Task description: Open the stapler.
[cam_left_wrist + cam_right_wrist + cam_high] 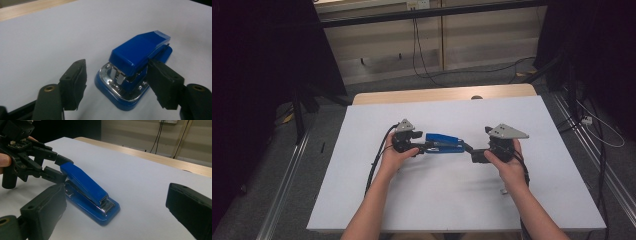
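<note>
The left gripper (426, 146) stood with jaws apart around the hinged end of the glossy blue plastic stapler (445, 143), one pad against its side. The right gripper (470, 150), jaws spread wide, flanked its opposite end. The stapler lay mid-table on the white sheet-covered table (512, 200), all edges well clear.

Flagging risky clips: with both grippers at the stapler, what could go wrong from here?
1. The left gripper has its jaws open around the hinge end of the stapler, one touching, one well off; closing may push it sideways on the smooth white table.
2. The right gripper is open at the front end; the two could collide or pull against each other.
</note>
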